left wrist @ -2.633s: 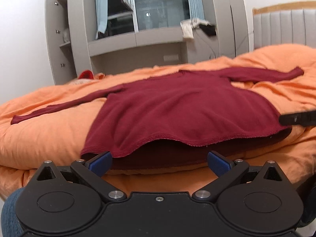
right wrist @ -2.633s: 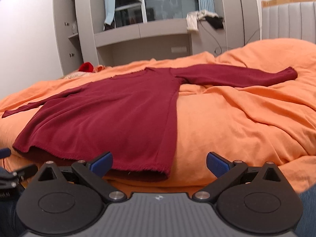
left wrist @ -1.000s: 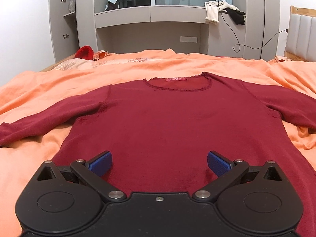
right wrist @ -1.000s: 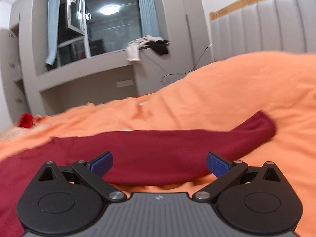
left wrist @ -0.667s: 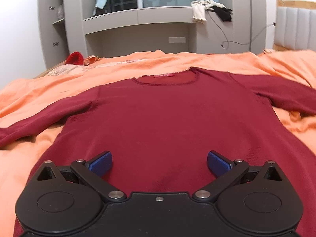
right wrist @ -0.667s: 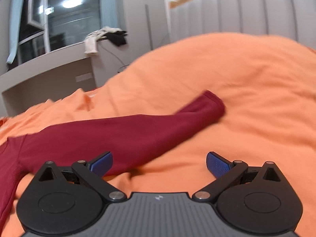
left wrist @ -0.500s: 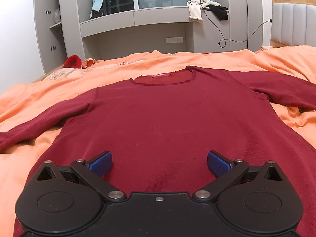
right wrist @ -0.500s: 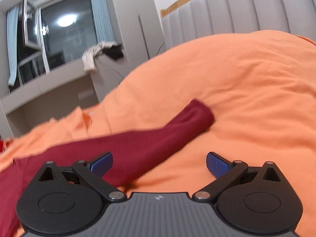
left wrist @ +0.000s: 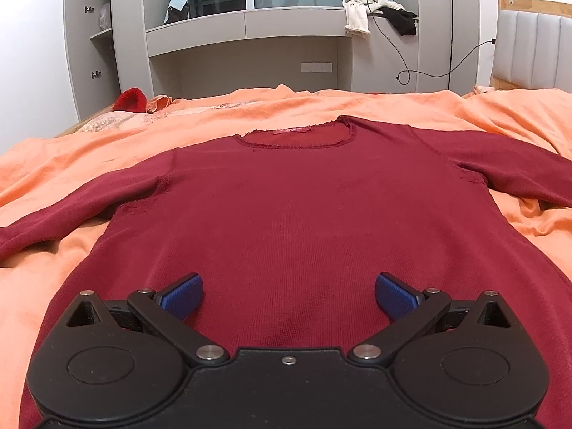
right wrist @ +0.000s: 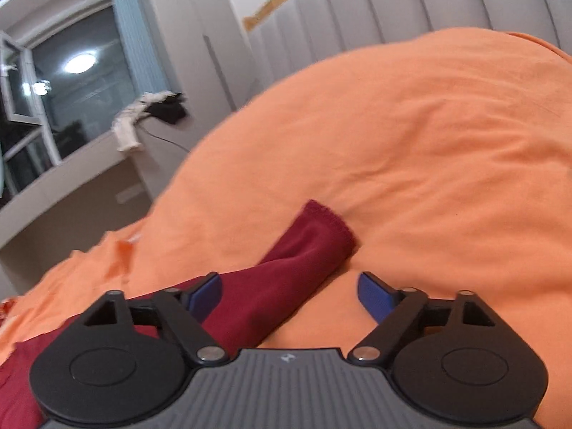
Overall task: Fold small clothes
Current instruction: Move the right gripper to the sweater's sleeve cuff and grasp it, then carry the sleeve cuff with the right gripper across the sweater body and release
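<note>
Left view: whole sweater (left wrist: 293, 214) — right view: only its sleeve cuff (right wrist: 321, 225)

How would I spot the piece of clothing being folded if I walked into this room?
Find the bed with the orange blanket. Lying flat on it, sleeves spread wide, is a dark red long-sleeved top; it's the only garment laid out there, unlike the white and black clothes dumped on the grey ledge.

left wrist: low over sweater (left wrist: 293, 221) body, facing neckline | right wrist: close on its sleeve (right wrist: 286, 286)
</note>
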A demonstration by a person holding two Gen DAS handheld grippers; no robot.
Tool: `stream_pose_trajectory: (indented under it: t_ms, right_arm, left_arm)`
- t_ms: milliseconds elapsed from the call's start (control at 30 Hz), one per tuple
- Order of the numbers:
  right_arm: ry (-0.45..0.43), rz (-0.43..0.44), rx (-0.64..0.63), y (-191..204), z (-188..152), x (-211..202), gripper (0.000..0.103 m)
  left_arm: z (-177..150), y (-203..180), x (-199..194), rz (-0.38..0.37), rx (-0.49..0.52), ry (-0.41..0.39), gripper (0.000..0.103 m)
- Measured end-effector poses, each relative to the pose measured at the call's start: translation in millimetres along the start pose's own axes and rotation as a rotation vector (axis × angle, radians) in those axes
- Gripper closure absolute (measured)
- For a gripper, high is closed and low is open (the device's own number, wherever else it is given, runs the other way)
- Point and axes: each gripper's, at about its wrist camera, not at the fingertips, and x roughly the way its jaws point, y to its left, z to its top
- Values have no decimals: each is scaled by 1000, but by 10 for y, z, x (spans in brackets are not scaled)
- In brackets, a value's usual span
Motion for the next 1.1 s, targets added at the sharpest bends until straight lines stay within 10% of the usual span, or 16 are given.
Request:
stream_pose_trajectory:
  t_ms: [133, 300, 767, 1100]
  right_arm:
    - [6, -54, 10, 35, 52, 200, 41]
    - [17, -69, 7, 114, 33, 283, 90]
    - [-180, 287, -290, 1597, 48, -828, 93]
    - [-253, 621, -619, 3092, -749, -1544, 93]
  left_arm:
    - [39, 38, -45, -8, -20, -21, 1]
    - [145, 215, -161, 8, -84, -84, 0]
    - [282, 856, -345, 149, -286, -89, 1]
    - [247, 1248, -453, 200, -390, -113, 1]
